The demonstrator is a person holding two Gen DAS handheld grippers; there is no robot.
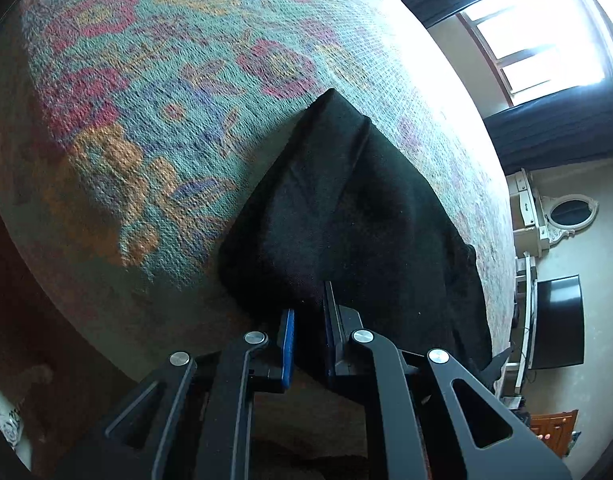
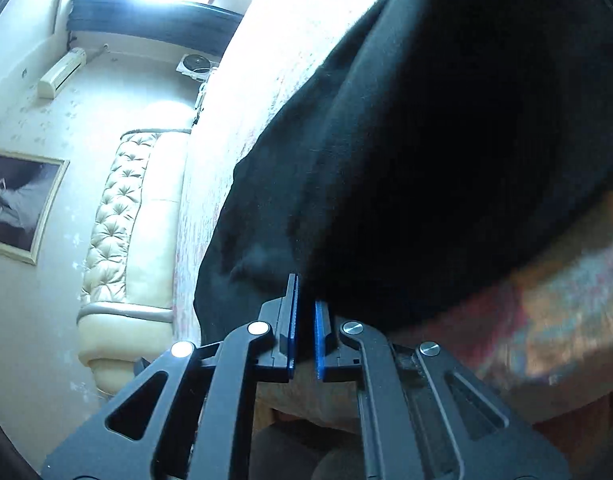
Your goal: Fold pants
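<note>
black pants gripped at their near edge on a patterned rug

the black pants (image 1: 338, 216) are lying on a colourful rug (image 1: 146, 128), spreading from the near edge and narrowing to a folded point at the far end. the left hand-held gripper (image 1: 308, 320) is closing narrowly on the near edge of the pants, with dark cloth sitting between its blue pads (image 1: 288, 344).

in the right wrist view the pants (image 2: 446, 160) are filling the middle and right of the frame, draping over the rug (image 2: 554, 320), whose pattern is showing at near right. the right hand-held gripper (image 2: 305, 308) is nearly closed, only a thin gap showing between its blue pads (image 2: 319, 340), and its tips are sitting against the near hem of the pants, with the cloth seeming to run into the gap.

a bright window (image 1: 534, 32) with dark curtains (image 1: 554, 132) is showing at far right in the left view. a cream tufted headboard (image 2: 118, 216) and a framed picture (image 2: 20, 204) are standing at the left in the right view.
</note>
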